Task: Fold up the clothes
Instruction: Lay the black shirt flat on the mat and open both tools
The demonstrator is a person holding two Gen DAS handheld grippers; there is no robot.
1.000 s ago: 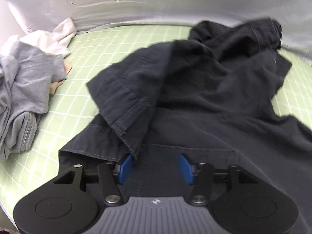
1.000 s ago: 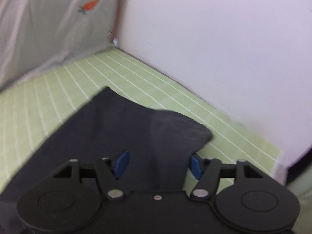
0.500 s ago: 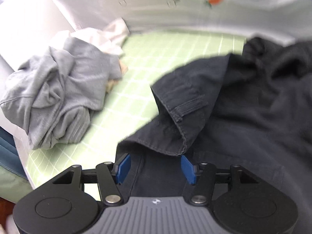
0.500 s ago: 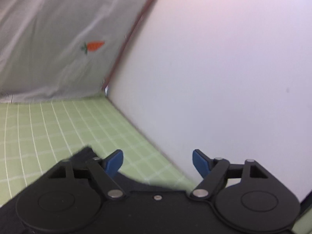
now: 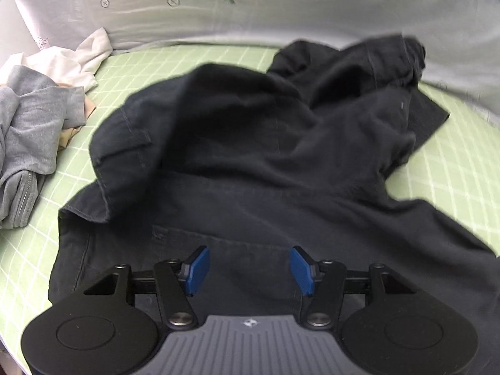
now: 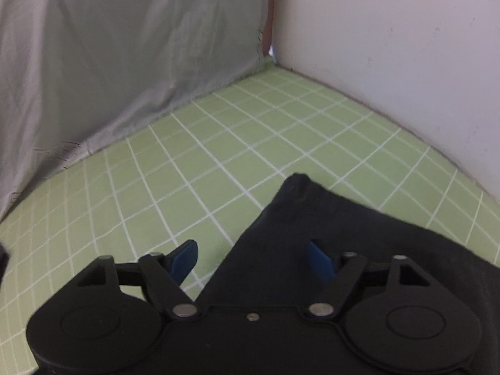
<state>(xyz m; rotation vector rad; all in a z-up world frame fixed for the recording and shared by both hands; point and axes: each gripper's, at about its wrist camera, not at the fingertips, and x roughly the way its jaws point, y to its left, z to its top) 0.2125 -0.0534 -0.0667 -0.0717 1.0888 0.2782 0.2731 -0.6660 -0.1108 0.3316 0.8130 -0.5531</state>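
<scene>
A dark navy pair of shorts [image 5: 265, 156] lies crumpled on the green checked mat [image 5: 175, 59], one leg folded back over the body. My left gripper [image 5: 250, 270] is open and hovers over its near hem, holding nothing. In the right wrist view a corner of the same dark garment [image 6: 343, 228] lies flat on the mat [image 6: 218, 156]. My right gripper [image 6: 253, 261] is open, low over that corner, with the cloth edge between its blue pads.
A heap of grey and white clothes [image 5: 34, 125] sits at the mat's left side. A grey sheet with carrot prints [image 5: 281, 3] hangs along the back. A white wall [image 6: 406, 47] bounds the mat on the right.
My left gripper swung left toward the clothes heap and came back over the shorts' hem. My right gripper tilted up toward the wall, then came down over the garment corner. Both stayed open.
</scene>
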